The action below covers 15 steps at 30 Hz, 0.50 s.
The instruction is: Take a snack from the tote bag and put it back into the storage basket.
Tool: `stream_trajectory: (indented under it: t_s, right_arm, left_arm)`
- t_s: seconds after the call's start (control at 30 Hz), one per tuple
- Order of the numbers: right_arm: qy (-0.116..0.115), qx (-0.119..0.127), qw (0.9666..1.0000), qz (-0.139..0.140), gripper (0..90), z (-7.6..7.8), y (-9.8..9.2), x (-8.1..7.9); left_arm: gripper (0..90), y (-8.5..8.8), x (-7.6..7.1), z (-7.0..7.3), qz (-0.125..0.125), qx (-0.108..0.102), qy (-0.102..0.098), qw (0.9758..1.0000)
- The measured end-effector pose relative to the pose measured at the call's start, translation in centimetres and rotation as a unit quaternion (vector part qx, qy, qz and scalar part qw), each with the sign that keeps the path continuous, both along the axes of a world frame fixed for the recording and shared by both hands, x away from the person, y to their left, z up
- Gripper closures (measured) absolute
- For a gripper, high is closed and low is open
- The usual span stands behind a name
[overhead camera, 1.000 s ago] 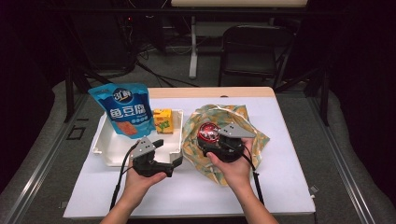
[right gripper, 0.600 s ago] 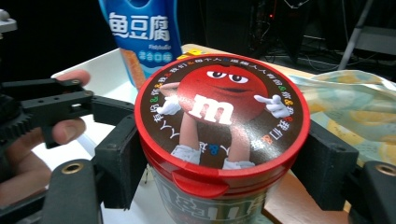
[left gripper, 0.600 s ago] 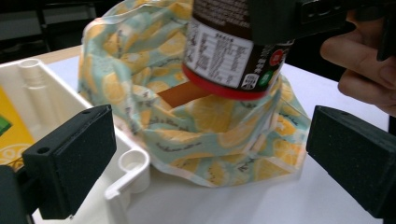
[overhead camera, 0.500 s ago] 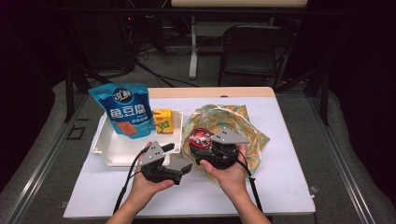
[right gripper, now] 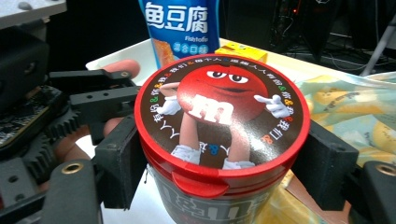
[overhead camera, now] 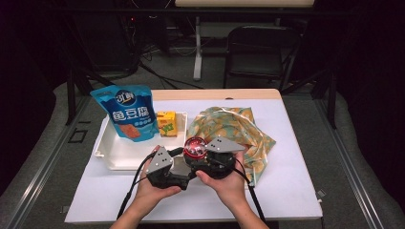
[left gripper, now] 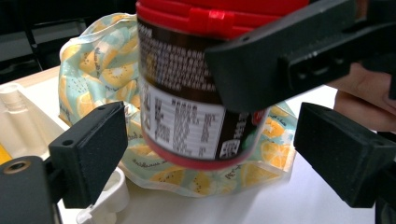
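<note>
Tabletop [overhead camera: 296, 191], white, carrying all items, ordered here by size. A fruit-patterned cloth bag [overhead camera: 239, 131] lies crumpled on its right half. A shallow white tray [overhead camera: 107, 152] occupies the left half, with a blue snack pouch [overhead camera: 126, 112] standing upright in it and a small yellow carton [overhead camera: 165, 124] just beside the pouch.

Candy jar [right gripper: 222, 126], a dark cylinder with a red lid and a printed paper label, is held upright above the tabletop, just in front of the bag and beside the tray's near right corner. The right gripper [overhead camera: 210, 160] pinches it on opposite sides just under the lid rim; the fingers [right gripper: 322, 163] press flat on the wall. The left gripper [left gripper: 224, 154] faces the jar from the tray side; its fingers [left gripper: 93, 149] stand spread to either side of the jar's lower body, apart from it, and have just been closing with the jar between them.

Handling, by judgement: the jar is rigid plastic, smooth and somewhat slippery at the glossy label, moderately heavy if full, and not fragile. The straight wall below the lid offers the surest hold; the lid itself may turn or pop free if gripped alone. A second hold low on the body would steady it.
</note>
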State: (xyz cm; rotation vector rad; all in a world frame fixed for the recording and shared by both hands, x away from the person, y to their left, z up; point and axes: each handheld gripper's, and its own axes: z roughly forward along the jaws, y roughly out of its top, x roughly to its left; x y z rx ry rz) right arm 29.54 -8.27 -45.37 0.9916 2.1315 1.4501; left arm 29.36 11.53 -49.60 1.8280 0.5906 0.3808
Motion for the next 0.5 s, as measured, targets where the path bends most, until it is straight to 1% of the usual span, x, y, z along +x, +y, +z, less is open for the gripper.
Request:
stream_trajectory:
  t_s: [0.1, 0.3, 0.43, 0.5]
  right_arm:
    - [0.001, 0.002, 1.0, 0.004, 25.2, -0.05, 0.3, -0.11]
    - [0.004, 0.001, 0.9999, 0.011, 25.2, -0.11, 0.69, -0.32]
    - [0.003, -0.006, 0.9999, 0.015, 25.2, -0.08, 0.89, -0.45]
    - [0.005, -0.004, 0.9998, 0.017, 25.2, -0.08, 0.99, -0.49]
  left_arm:
    - [15.0, -0.04, -0.11, 0.03, -0.002, 0.003, -0.007, 1.0]
    - [18.4, -0.15, -0.26, -0.02, 0.007, 0.014, -0.02, 0.9997]
    - [21.9, -0.08, -0.34, 0.06, 0.013, 0.012, -0.028, 0.9995]
    - [23.1, 0.01, -0.27, 0.08, 0.009, 0.009, -0.028, 0.9995]
